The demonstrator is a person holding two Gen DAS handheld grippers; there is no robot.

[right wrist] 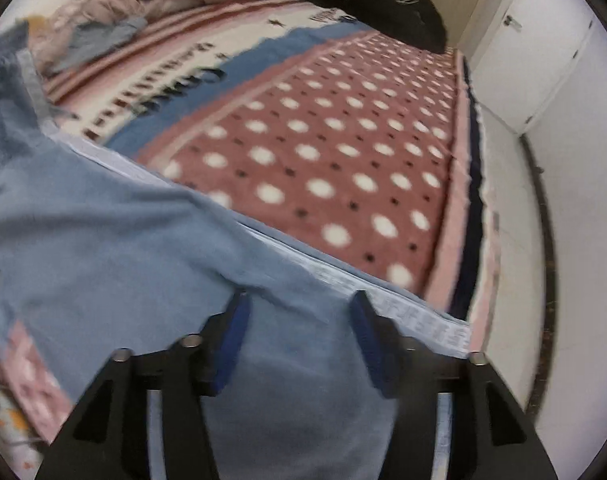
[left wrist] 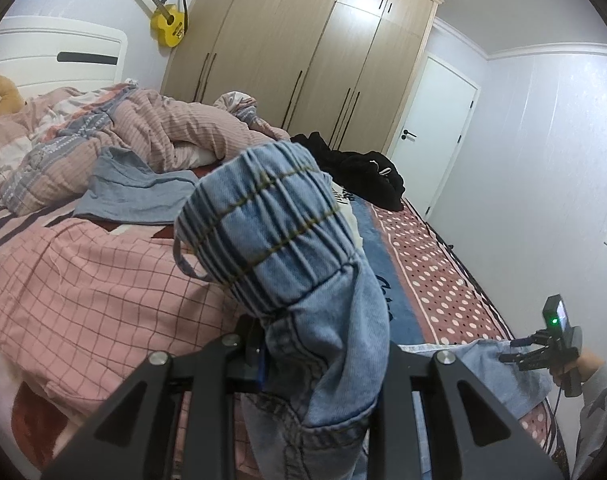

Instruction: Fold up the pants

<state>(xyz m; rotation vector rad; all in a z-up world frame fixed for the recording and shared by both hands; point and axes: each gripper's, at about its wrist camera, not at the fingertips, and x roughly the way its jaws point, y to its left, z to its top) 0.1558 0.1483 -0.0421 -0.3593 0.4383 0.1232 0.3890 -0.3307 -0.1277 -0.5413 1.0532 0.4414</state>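
Light blue denim pants point(left wrist: 271, 224) rise from my left gripper point(left wrist: 323, 360), which is shut on them just below the gathered elastic waistband; the waistband stands up and fills the middle of the left wrist view. The rest of the pants point(right wrist: 103, 240) lie spread over the bed edge. My right gripper point(right wrist: 299, 312) hovers over that flat cloth, open, its blue pads point(right wrist: 239, 320) apart with nothing pinched between them. In the left wrist view the right gripper point(left wrist: 519, 350) shows at the far right, held by a hand beside the pants' far end.
The bed carries a red blanket with white dots point(right wrist: 323, 152), a pink checked quilt point(left wrist: 83, 280), a grey-blue garment point(left wrist: 135, 192) and a black garment point(left wrist: 363, 168). A white wall point(right wrist: 563, 200) runs close along the bed's right side. Wardrobe point(left wrist: 303, 52) and door point(left wrist: 431, 128) stand behind.
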